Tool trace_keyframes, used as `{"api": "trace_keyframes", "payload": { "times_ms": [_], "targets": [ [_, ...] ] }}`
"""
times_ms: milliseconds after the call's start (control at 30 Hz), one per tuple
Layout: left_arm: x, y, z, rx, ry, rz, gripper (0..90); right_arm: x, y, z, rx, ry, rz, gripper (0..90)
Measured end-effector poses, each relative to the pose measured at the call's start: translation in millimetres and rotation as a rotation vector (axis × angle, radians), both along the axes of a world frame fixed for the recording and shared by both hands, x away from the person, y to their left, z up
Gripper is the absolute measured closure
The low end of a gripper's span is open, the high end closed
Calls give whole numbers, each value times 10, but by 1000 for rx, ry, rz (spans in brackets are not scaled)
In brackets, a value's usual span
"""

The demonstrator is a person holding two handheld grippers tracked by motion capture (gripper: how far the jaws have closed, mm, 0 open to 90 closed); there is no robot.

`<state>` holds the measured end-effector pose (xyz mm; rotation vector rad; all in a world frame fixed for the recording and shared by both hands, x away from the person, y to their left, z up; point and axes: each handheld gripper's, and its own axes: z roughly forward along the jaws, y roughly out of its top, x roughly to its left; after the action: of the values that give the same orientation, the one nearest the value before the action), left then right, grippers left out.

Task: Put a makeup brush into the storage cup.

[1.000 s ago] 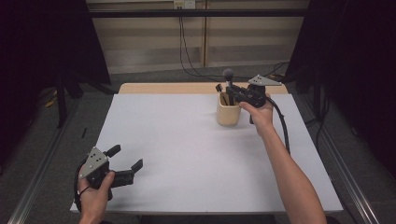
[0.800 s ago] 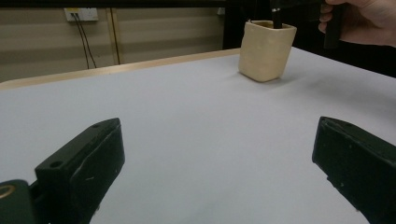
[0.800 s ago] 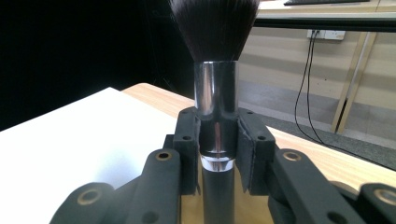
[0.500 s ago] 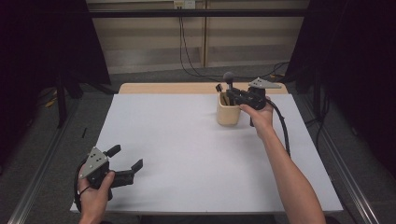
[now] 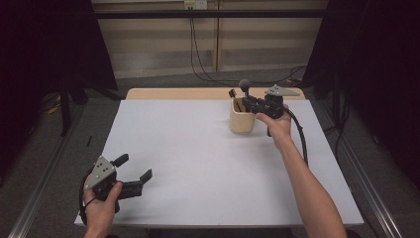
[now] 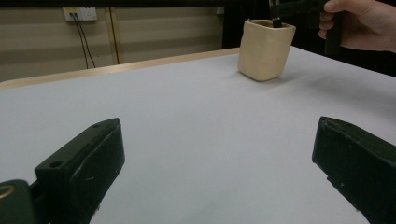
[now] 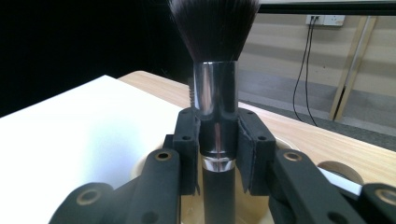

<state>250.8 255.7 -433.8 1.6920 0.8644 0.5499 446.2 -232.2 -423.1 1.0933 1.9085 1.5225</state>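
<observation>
Left black two-jaw gripper (image 5: 132, 173) resting near table's front-left corner, jaws wide apart, holding nothing. Farther right, cream square holder (image 5: 242, 117) standing upright. Right gripper (image 7: 217, 154) above it, clamped on upright black-bristled, chrome-ferruled brush (image 7: 215, 93).

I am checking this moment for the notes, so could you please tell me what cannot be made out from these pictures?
- Lower handle of the makeup brush: in the right gripper view the right gripper clamps it and covers the rest.
- Inside of the beige holder: in the high view too small to tell, with the gripper over it; in the left gripper view the wall hides it.
- Left gripper: in its own view the jaws are cut off by the bottom edge.
</observation>
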Motion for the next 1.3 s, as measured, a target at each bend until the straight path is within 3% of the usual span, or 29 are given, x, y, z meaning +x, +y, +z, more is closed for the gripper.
{"api": "trace_keyframes", "payload": {
  "times_ms": [67, 300, 700, 833, 933, 1200, 1300],
  "targets": [
    [3, 0, -1, 0, 0, 2, 24, -11, -12, -4, -3, 1, -4, 709],
    [1, 3, -2, 0, -2, 1, 24, -38, -30, 31, 4, -11, -22, 533],
    [40, -17, -7, -5, 8, 3, 24, -84, -59, 55, -7, -4, -57, 101],
    [70, -43, -7, -6, 8, -3, 24, -97, -68, 67, 13, -3, -50, 34],
    [82, -56, -13, -4, 19, -2, 24, -113, -76, 65, -6, -9, -57, 0],
    [86, -39, -15, -6, 19, 6, 24, -174, -126, 90, 15, 8, -75, 0],
    [82, -33, -8, -9, 13, 8, 24, -214, -130, 96, 12, -16, -85, 0]
  ]
}}
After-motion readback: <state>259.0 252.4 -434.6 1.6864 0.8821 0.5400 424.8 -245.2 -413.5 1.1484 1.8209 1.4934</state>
